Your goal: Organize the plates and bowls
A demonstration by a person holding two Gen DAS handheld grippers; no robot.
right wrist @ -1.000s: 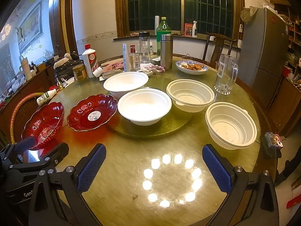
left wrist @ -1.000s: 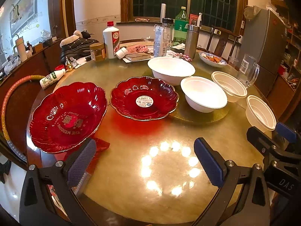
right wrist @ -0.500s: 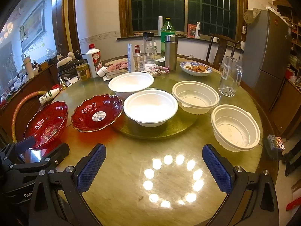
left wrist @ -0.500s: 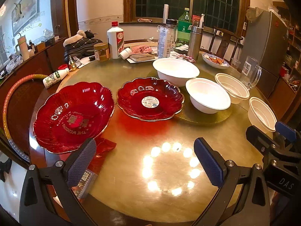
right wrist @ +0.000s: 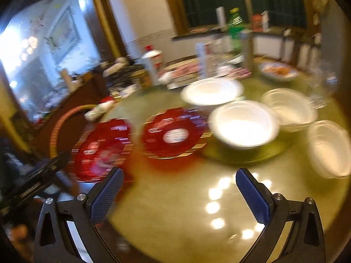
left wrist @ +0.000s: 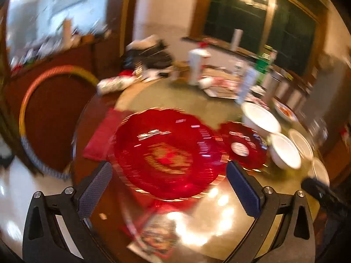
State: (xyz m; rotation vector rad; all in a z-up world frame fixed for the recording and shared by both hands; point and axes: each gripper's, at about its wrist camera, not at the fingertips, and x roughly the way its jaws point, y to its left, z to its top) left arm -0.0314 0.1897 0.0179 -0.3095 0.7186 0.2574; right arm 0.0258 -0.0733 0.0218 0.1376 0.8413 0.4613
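Observation:
Both views are motion-blurred. A large red scalloped plate (left wrist: 166, 153) lies on the round table directly ahead of my open, empty left gripper (left wrist: 169, 184). A smaller red plate with a white sticker (left wrist: 241, 146) sits to its right. In the right wrist view the large plate (right wrist: 103, 151) and the stickered plate (right wrist: 175, 134) lie ahead to the left of my open, empty right gripper (right wrist: 179, 188). Several white bowls stand beyond: one in the middle (right wrist: 243, 125), one behind (right wrist: 211, 92), two ribbed ones at right (right wrist: 289, 107) (right wrist: 331, 146).
Bottles, jars, a steel flask (right wrist: 246, 46) and a food dish (right wrist: 278, 71) crowd the table's far side. A red cloth (left wrist: 102, 135) lies left of the large plate, a printed packet (left wrist: 158, 236) by the near edge. A hoop (left wrist: 33, 100) stands left of the table.
Both grippers have swung left, with the views now blurred. The large red plate now sits centred ahead of the left gripper. Both grippers stay open.

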